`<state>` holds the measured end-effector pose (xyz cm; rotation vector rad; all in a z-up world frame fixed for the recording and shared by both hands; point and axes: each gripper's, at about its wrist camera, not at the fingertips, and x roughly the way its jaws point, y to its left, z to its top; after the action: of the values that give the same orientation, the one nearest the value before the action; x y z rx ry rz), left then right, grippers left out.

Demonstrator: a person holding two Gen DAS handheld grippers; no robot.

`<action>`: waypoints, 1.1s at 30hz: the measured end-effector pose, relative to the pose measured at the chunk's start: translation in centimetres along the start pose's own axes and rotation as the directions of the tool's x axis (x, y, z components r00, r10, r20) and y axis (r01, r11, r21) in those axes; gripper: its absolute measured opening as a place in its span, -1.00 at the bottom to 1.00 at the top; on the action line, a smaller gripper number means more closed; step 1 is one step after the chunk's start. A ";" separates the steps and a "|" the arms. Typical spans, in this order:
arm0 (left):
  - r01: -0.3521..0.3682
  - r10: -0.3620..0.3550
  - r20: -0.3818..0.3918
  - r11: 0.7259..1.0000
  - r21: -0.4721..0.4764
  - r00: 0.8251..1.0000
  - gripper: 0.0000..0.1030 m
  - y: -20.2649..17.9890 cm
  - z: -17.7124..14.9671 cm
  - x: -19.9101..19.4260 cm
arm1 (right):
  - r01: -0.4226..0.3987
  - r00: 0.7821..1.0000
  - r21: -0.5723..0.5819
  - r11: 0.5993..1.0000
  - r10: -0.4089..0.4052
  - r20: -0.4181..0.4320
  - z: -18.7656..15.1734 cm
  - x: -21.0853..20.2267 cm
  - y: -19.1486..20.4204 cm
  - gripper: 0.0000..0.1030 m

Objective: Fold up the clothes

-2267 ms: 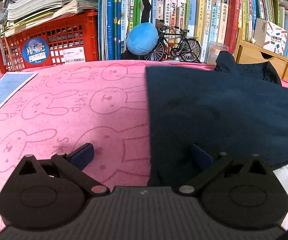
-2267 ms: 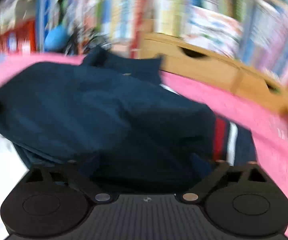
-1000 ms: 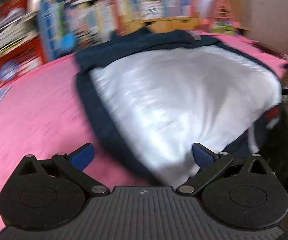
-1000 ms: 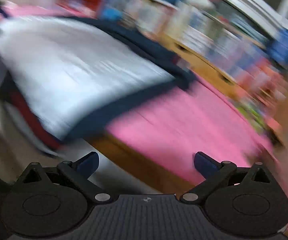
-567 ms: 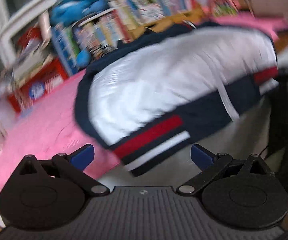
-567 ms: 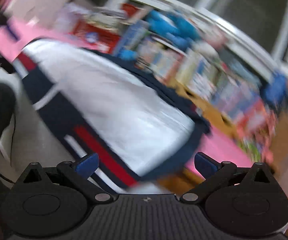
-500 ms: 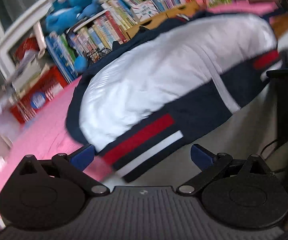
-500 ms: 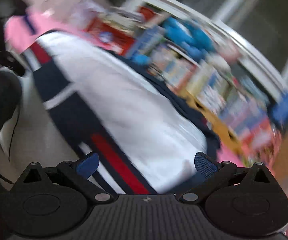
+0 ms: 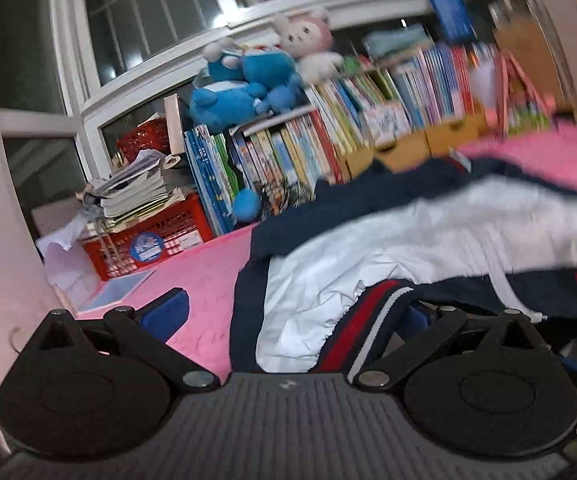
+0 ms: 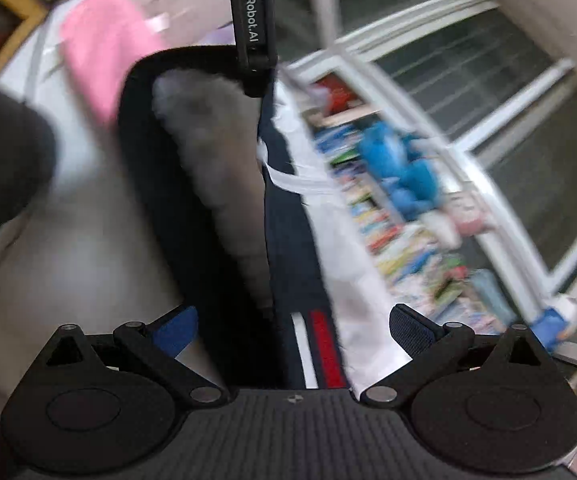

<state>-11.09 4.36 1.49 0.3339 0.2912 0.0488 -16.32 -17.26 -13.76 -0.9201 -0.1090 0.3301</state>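
Black tool [image 9: 288,312], blue finger pads [image 9: 164,312], silver screws

Jacket [image 9: 388,264] on table [image 9: 204,276], books [image 9: 288,156] behind, crate [image 9: 160,236] back-left.

Bare pink cloth [image 9: 204,276] left of jacket [image 9: 408,248], red crate [image 9: 156,236], books [image 9: 288,160] behind

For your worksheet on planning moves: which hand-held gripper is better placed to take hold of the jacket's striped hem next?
Probably the left hand-held gripper: the striped hem lies between its open fingers. The right view is too blurred to judge.
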 end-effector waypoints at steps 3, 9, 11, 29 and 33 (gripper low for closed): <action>-0.002 0.002 -0.007 1.000 -0.013 1.000 1.00 0.5 0.3 0.5 | 0.060 0.998 0.105 0.993 -0.057 -0.028 0.3 0.0 -2.4 1.00; 0.071 -0.071 -0.002 0.998 0.002 0.998 1.00 1.4 2.6 1.7 | 0.166 0.985 0.353 0.921 -0.138 -0.103 0.4 0.0 -10.8 1.00; 0.098 -0.098 0.010 0.995 0.012 0.995 1.00 1.8 4.0 2.6 | 0.159 0.986 0.435 0.886 -0.122 -0.112 0.3 0.8 -14.3 1.00; 0.207 -0.221 -0.363 0.975 -0.077 0.905 1.00 1.7 4.2 26.1 | 0.023 0.867 0.732 0.681 0.350 -0.354 -6.0 26.1 -21.3 1.00; 0.243 -0.306 -0.346 0.946 -0.216 0.887 1.00 3.2 2.1 26.7 | -0.011 0.843 0.735 0.678 0.402 -0.358 -7.3 26.8 -19.5 1.00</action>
<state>15.06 9.28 -2.84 0.1096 0.7108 -0.1457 15.24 -24.99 -3.97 -0.1984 0.5939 0.3070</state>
